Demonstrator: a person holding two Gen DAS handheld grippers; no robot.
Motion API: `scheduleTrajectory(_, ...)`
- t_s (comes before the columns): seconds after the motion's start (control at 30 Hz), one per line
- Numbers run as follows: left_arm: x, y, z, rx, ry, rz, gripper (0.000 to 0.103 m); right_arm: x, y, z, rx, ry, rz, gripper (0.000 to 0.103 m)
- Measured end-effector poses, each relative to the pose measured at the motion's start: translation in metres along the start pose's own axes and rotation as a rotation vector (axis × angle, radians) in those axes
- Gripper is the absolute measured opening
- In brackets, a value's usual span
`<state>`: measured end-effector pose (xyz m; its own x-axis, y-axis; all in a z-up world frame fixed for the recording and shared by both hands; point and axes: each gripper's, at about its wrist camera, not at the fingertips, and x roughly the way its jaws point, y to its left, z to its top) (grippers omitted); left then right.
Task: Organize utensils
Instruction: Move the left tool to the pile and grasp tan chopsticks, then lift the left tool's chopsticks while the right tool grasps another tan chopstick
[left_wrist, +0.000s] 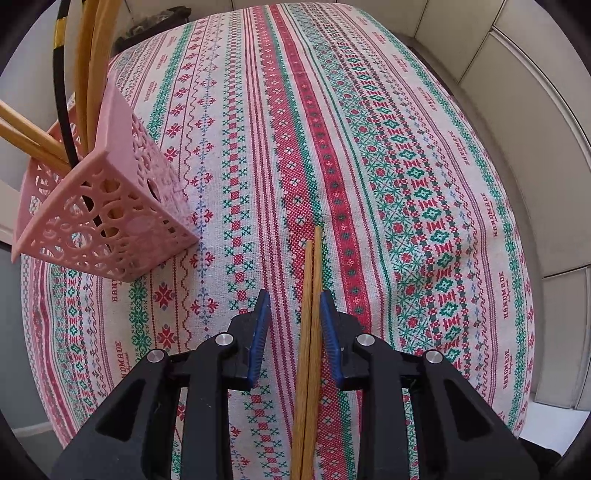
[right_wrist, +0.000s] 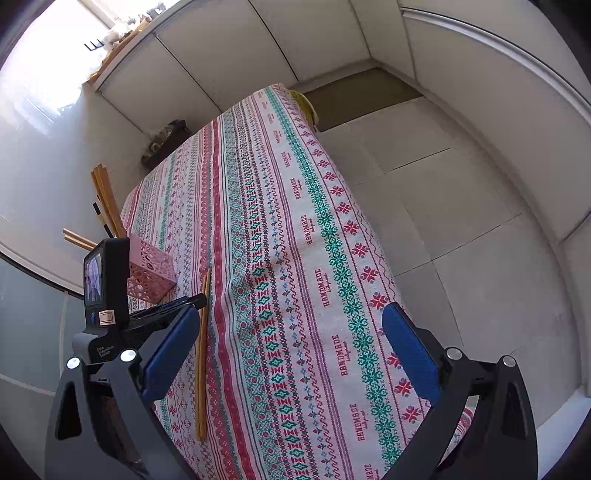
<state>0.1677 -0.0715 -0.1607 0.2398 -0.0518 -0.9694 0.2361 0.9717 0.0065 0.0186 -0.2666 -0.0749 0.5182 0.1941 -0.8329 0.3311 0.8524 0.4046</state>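
From the left wrist view we look straight down between the left gripper (left_wrist: 294, 314), whose blue pads stand apart with a pair of wooden chopsticks (left_wrist: 308, 332) lying on the patterned tablecloth (left_wrist: 406, 184) in the gap, close by the right-hand pad; whether they touch it we cannot tell. Only this view shows the pink lattice holder (left_wrist: 110, 221) up close, left of the gripper, with several wooden sticks and one black one standing in it. The right wrist view gives us what the first cannot: the left gripper (right_wrist: 199, 301) seen from outside, over the chopsticks (right_wrist: 202, 354), which lie full length side by side along the cloth's stripes, plain light wood, their far tips near the holder (right_wrist: 149, 273). The right gripper (right_wrist: 291, 350) hangs wide open over the tablecloth (right_wrist: 295, 221), holding nothing.
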Motion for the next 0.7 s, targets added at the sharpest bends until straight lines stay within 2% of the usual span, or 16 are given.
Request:
scheduleTrajectory(0.23, -0.013, -0.003, 0.001, 0.014, -0.046, 0.037, 0.028, -0.001, -0.003, 0.001, 0.009, 0.004, 0.008, 0.096)
scheduleTrajectory(0.4, -0.002, -0.002, -0.003, 0.034, -0.021, 0.059, 0.028, -0.001, -0.005, 0.000, 0.012, 0.006, 0.007, 0.096)
scheduleTrajectory(0.43, -0.003, -0.003, -0.001, 0.044, -0.017, 0.044, 0.028, 0.000, -0.005, 0.001, 0.014, 0.007, 0.006, 0.096)
scheduleTrajectory(0.47, -0.002, -0.003, 0.001, 0.050, -0.004, -0.008, 0.028, 0.000, -0.005, 0.001, 0.015, 0.010, 0.007, 0.096)
scheduleTrajectory(0.5, 0.005, -0.003, 0.001, 0.054, 0.050, -0.059, 0.030, 0.001, -0.004, 0.001, 0.017, 0.013, 0.008, 0.096)
scheduleTrajectory(0.57, 0.001, -0.011, 0.001, 0.102, 0.024, -0.030, 0.029, 0.004, -0.002, 0.002, 0.027, 0.017, 0.010, 0.096)
scheduleTrajectory(0.6, 0.000, -0.012, 0.002, 0.096, 0.025, -0.041, 0.023, 0.006, -0.002, 0.003, 0.036, 0.018, 0.012, 0.096)
scheduleTrajectory(0.7, -0.004, -0.007, -0.001, 0.048, 0.005, -0.091, 0.018, 0.015, 0.001, 0.009, 0.065, 0.039, 0.022, 0.096)
